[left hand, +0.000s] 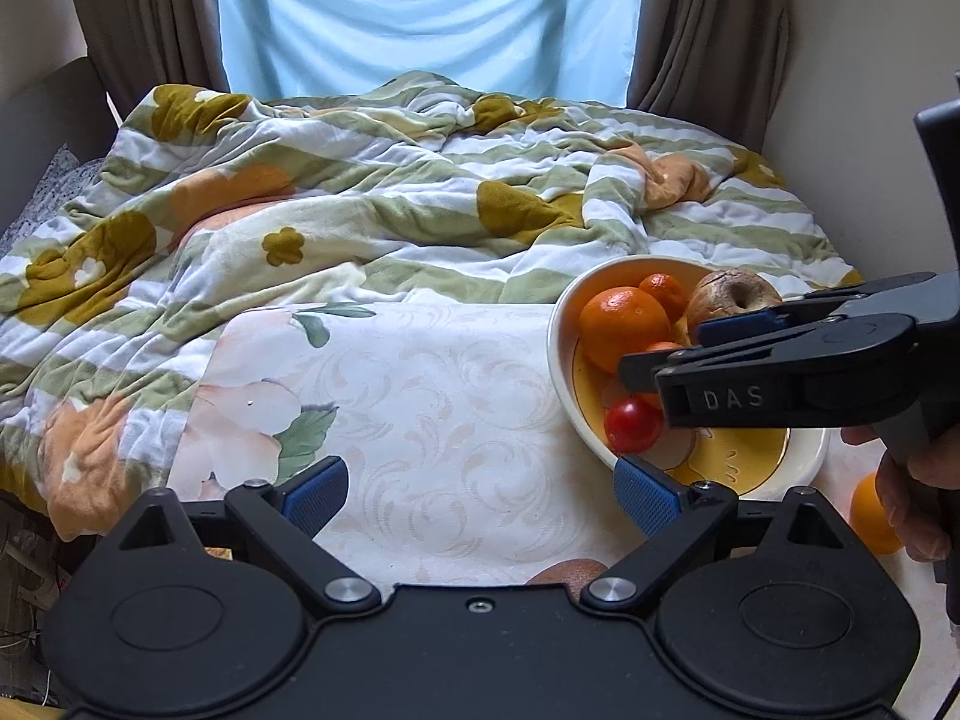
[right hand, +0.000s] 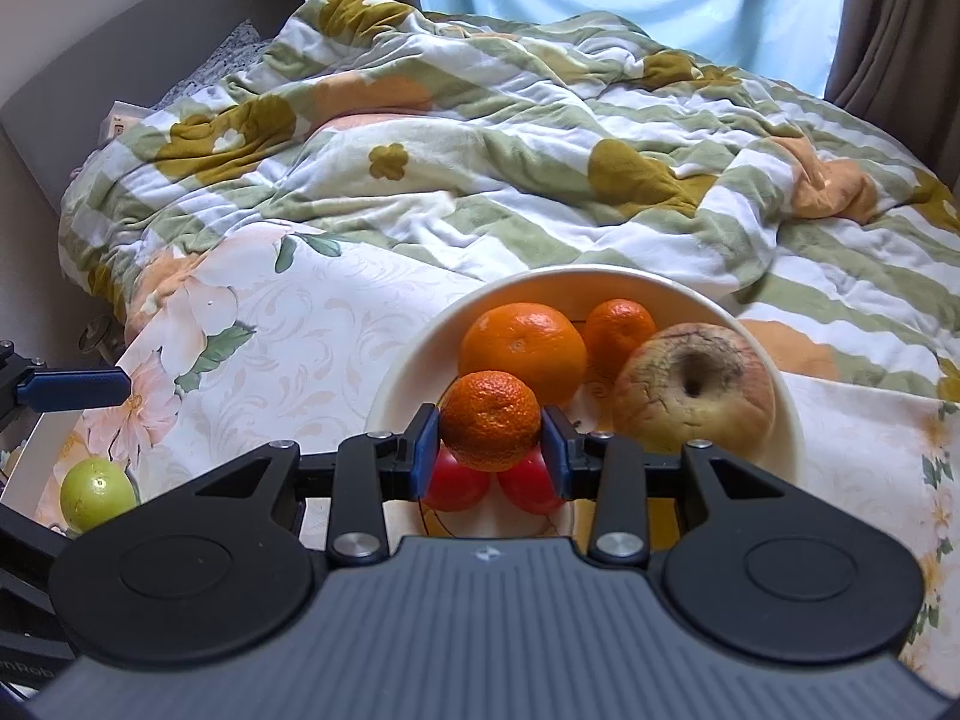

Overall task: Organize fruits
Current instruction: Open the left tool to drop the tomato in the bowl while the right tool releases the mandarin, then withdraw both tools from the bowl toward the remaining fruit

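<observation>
Blankets (left hand: 360, 204) with stripes and flowers cover the big bed, and a flowery cloth (left hand: 432, 420) lies flat in front. On the cloth sits a white bowl (right hand: 396, 372) that holds the fruit: a big orange (right hand: 522, 345), a wrinkly old apple (right hand: 696, 387), a little orange at the back (right hand: 621, 330) and two red fruits (right hand: 456, 483). The right gripper (right hand: 491, 441) hangs over the near side of the bowl. A small mandarin (right hand: 491, 420) sits right between its blue pads, just above the red fruits. The pads look just off the peel, so the grip seems to be let go, though the gap is too thin to be sure. The mandarin has only a short drop straight down. The left gripper (left hand: 480, 495) is wide open and holds nothing, with the bowl off to its right. A green fruit (right hand: 96, 492) lies on the cloth to the left, nearer the left gripper. Another orange (left hand: 870, 516) lies out of the bowl on the right side.
</observation>
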`<action>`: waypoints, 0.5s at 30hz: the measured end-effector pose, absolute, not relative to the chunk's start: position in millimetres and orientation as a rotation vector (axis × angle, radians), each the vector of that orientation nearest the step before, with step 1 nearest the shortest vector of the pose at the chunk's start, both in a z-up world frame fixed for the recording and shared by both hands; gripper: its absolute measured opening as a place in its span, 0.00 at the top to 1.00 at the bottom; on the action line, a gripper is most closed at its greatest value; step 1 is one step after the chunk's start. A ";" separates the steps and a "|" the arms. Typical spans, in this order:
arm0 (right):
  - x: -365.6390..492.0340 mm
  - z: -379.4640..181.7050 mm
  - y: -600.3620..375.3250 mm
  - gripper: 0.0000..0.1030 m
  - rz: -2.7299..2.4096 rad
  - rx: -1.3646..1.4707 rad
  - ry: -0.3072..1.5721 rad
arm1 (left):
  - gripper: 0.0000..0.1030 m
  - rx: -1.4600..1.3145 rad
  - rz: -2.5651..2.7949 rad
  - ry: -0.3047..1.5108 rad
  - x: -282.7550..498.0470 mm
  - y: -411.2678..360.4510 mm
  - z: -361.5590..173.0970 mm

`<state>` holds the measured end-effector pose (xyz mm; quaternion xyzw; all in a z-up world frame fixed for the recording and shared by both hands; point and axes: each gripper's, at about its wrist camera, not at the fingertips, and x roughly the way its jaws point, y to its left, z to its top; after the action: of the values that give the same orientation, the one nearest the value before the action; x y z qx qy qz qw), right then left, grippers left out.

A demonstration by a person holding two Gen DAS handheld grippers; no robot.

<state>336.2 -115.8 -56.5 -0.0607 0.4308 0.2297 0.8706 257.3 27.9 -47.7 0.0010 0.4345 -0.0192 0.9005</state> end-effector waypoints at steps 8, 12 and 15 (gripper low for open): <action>327.9 -46.1 -123.7 0.12 0.480 -0.113 0.883 | 0.05 0.005 -0.042 0.895 251.5 24.2 -43.7; 320.7 -39.0 -130.0 0.12 0.472 -0.100 0.874 | 0.05 0.000 -0.039 0.881 244.4 22.6 -37.3; 313.2 -32.0 -134.8 0.12 0.467 -0.095 0.863 | 0.05 -0.008 -0.036 0.868 238.4 21.9 -31.5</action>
<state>313.2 -134.8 -32.0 -0.0456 0.4141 0.2239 0.8811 238.4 21.9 -31.5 -0.0037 0.4203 -0.0176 0.9072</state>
